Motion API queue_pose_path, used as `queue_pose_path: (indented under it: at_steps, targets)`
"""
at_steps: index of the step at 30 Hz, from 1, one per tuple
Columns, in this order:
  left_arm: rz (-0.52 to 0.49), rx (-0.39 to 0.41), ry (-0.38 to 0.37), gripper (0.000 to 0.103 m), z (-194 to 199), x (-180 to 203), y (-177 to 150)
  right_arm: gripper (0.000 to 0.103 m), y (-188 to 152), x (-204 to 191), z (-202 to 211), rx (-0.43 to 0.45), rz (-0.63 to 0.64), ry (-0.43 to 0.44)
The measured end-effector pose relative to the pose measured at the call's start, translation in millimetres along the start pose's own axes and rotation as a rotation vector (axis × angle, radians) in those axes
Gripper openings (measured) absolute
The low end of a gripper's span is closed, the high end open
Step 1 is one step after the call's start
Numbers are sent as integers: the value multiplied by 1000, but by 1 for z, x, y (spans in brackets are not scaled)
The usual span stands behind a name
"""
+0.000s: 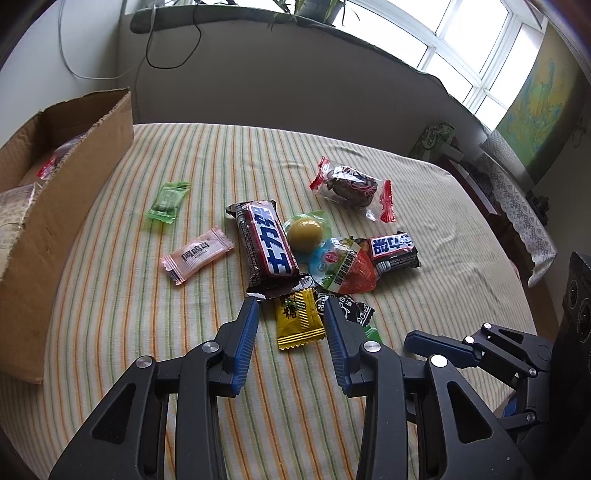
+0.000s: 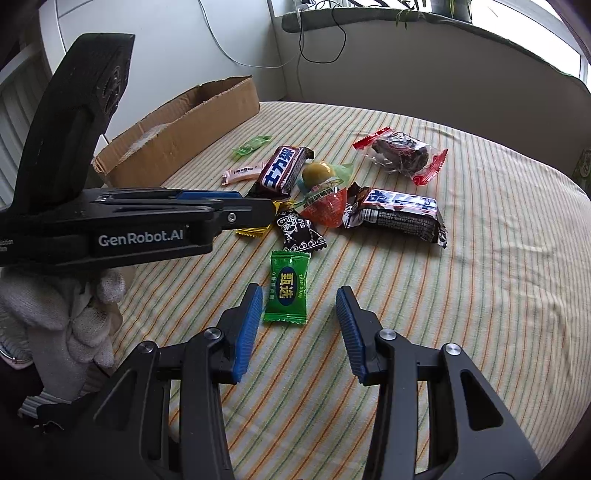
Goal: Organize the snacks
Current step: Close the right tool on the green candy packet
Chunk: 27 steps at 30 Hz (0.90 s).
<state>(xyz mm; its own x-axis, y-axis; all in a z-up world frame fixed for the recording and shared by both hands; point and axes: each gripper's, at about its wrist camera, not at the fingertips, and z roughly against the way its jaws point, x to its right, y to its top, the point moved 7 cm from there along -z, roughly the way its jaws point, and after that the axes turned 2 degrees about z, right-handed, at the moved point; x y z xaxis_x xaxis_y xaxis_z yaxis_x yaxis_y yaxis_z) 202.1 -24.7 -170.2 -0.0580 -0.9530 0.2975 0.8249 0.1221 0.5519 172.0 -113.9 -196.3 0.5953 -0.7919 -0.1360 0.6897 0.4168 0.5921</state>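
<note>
Left gripper (image 1: pixel 291 308) — jaws spread, holding nothing — straddles the yellow foil candy packet (image 1: pixel 299 325) on the striped cloth (image 1: pixel 147 332). Right gripper (image 2: pixel 299 295), likewise wide and empty, has the green candy wrapper (image 2: pixel 288 288) just inside its left finger, near the snack pile.

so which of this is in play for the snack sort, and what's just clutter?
In play:
cardboard box
Snickers bars
yellow candy
green candy
pink candy
left gripper
right gripper

Clutter:
cables
potted plants
</note>
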Motion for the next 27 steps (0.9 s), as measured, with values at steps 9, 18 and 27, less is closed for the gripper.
queue_pose_path:
  at_steps: [9,18,27]
  targets:
    - [-59,10,57,20,-7,-3,-1,44,7,-3,-7,-3,10,-13]
    - [-131,2,78,21,-10,2,1,31,11,-8,-14,-13,71,-75]
    - [-115,14,52,19,-4,-2,-3,23,10,0,-8,-13,44,-74]
